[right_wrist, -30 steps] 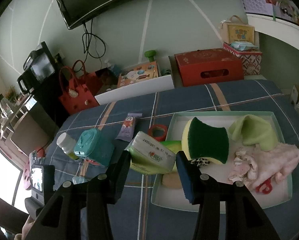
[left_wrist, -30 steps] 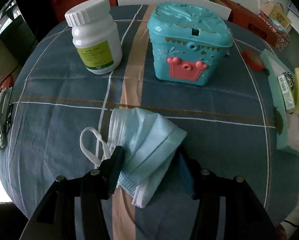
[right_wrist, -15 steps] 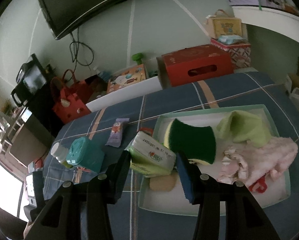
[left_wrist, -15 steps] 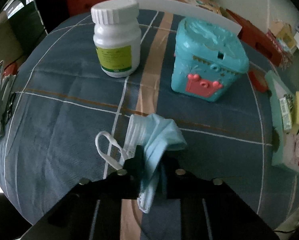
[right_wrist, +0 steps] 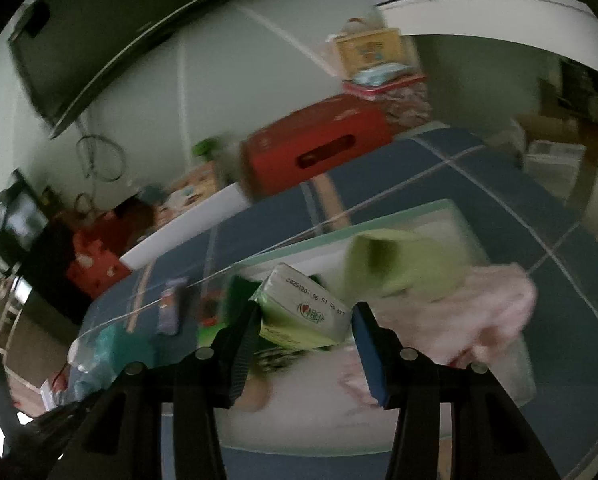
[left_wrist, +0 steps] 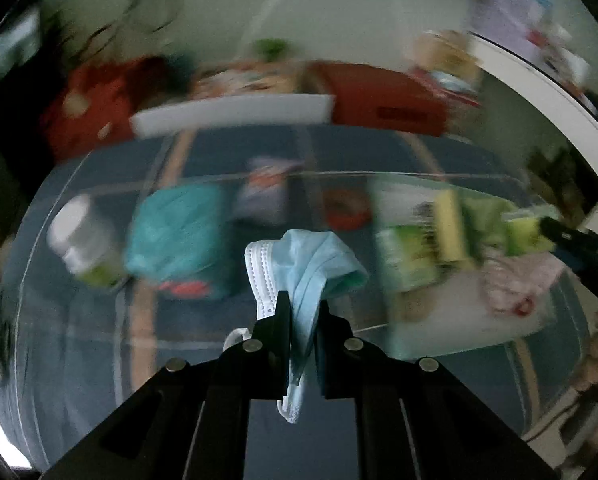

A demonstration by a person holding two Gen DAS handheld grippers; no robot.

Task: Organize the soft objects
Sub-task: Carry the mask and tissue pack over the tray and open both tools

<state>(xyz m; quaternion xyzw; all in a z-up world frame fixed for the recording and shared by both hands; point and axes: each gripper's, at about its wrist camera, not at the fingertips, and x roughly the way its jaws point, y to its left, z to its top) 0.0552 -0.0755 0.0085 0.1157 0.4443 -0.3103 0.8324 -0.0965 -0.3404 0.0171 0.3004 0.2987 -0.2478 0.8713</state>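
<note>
**Operator:** Pale blue fabric fills the middle of my left view: a pleated face mask point(left_wrist: 315, 264), pinched between the jaws of my left hand-held gripper point(left_wrist: 302, 320). It hangs clear of the counter point(left_wrist: 99, 340), a white ear loop trailing below. Going left to right behind it, all blurred: a white bottle point(left_wrist: 81, 236), a teal box point(left_wrist: 179, 240), a small red ring point(left_wrist: 345, 210), then the pale green tray point(left_wrist: 439, 332) holding soft things.

**Listener:** And your other side?

**Operator:** My right hand-held gripper point(right_wrist: 305, 320) is clamped on a green tissue pack point(right_wrist: 303, 308), both pads pressing its sides, poised over the same tray point(right_wrist: 439, 210). In that view, left to right: a purple wrapper point(right_wrist: 171, 304) on the blue checked cloth, the pack, a green cloth point(right_wrist: 399, 260), then a pink fluffy cloth point(right_wrist: 471, 312) inside the tray.

**Listener:** So what does doing this well look like?

**Operator:** I judge the mask belongs in the tray with the rest. I would carry it rightward high enough that the dangling loop clears the teal box and the tray's rim, keep the pinch firm because thin fabric can slip, and aim for the bare near corner. My right hand-held gripper shows at the right edge of the left view, so I would keep the two apart over the tray.
</note>
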